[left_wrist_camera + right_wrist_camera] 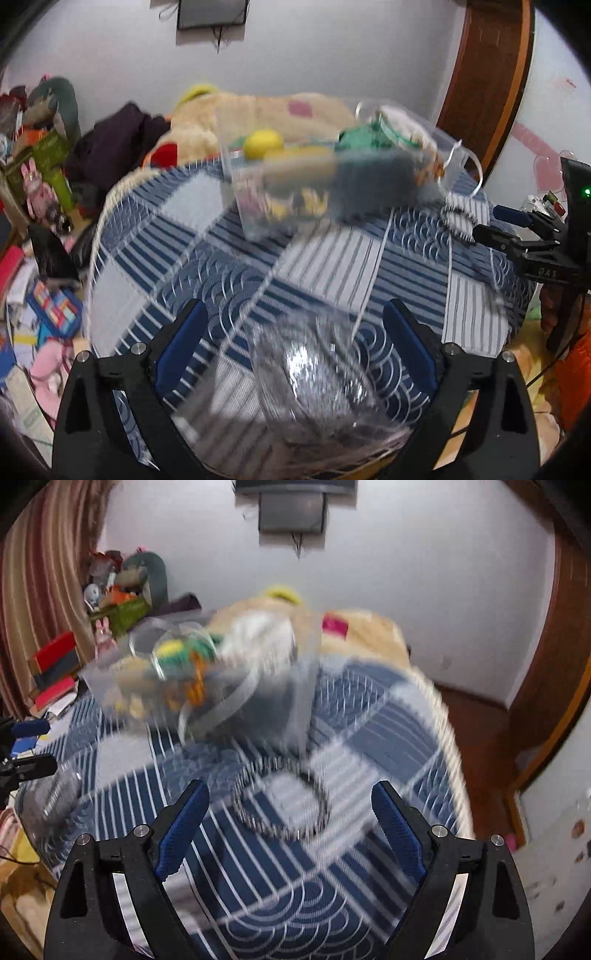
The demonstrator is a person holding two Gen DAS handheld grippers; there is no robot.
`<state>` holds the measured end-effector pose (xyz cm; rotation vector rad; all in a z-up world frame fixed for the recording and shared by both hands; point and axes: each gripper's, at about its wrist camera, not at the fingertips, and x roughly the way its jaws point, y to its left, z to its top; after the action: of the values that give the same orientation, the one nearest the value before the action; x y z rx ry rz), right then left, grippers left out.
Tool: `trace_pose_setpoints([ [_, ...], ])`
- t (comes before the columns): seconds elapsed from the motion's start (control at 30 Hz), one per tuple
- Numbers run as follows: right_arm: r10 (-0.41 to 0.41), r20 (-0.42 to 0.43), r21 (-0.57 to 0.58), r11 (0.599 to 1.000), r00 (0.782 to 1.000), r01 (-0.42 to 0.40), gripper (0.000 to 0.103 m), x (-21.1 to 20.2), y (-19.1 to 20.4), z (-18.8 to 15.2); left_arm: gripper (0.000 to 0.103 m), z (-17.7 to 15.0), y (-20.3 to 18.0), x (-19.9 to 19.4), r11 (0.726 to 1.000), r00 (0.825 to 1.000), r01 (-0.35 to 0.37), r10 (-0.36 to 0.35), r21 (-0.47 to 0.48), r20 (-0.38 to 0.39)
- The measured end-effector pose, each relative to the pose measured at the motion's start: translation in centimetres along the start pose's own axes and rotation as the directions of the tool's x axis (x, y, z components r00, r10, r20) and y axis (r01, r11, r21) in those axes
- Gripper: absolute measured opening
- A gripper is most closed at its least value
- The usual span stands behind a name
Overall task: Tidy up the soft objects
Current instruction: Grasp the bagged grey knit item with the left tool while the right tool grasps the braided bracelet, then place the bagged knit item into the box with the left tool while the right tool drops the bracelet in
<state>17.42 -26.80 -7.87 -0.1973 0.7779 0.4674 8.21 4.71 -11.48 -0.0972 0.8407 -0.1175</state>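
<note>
A clear plastic box [321,173] stands on the blue patterned cloth [207,258], holding soft things: a yellow ball [263,142], a green piece [364,138] and a grey piece [373,181]. It is blurred in the right wrist view [207,675]. My left gripper [295,339] is open, with a crumpled clear plastic piece [317,380] lying between and below its fingers. My right gripper [290,819] is open above a black-and-white ring band [280,797] on the cloth. The right gripper also shows at the right edge of the left wrist view [517,229].
A beige plush blanket [280,114] and dark clothes [122,140] lie behind the box. Books, toys and boxes clutter the floor at left [40,295]. A wooden door frame [491,74] stands at right. The cloth's fringed edge [450,738] drops to the floor.
</note>
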Motion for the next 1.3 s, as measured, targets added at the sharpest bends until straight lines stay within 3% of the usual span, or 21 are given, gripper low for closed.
trace_pose_setpoints([
  [0.2, 0.026, -0.037, 0.045, 0.999, 0.999, -0.024, 0.087, 1.2, -1.0, -0.1, 0.097, -2.1, 0.1, 1.4, 0.999, 1.0, -0.01, 0.009, -0.051, -0.027],
  [0.3, 0.031, -0.045, -0.002, 1.0, 0.998, -0.031, 0.069, 1.7, 0.0, 0.0, 0.092, -2.6, -0.1, 1.7, 0.999, 1.0, -0.01, 0.009, -0.046, -0.012],
  [0.4, 0.007, -0.033, -0.055, 0.998, 0.999, -0.009, 0.057, 1.7, 0.9, -0.4, 0.081, -2.8, -0.3, 2.0, 0.999, 1.0, -0.018, 0.018, -0.036, 0.001],
  [0.67, 0.059, -0.021, -0.035, 0.998, 0.998, -0.059, 0.011, 1.2, 0.9, -1.2, 0.039, -2.6, -0.4, 1.3, 1.0, 1.0, 0.01, -0.01, -0.019, 0.027],
  [0.83, 0.08, 0.017, -0.014, 0.997, 0.997, -0.079, 0.011, -0.1, 0.9, -1.2, 0.032, -2.0, 0.0, 0.2, 1.0, 0.999, 0.012, -0.011, -0.019, 0.053],
  [1.3, 0.077, 0.195, -0.066, 0.996, 0.978, -0.065, 0.008, -5.4, 2.3, 1.0, 0.032, 1.6, 0.3, -4.3, 1.0, 0.979, -0.016, 0.017, -0.007, 0.203],
])
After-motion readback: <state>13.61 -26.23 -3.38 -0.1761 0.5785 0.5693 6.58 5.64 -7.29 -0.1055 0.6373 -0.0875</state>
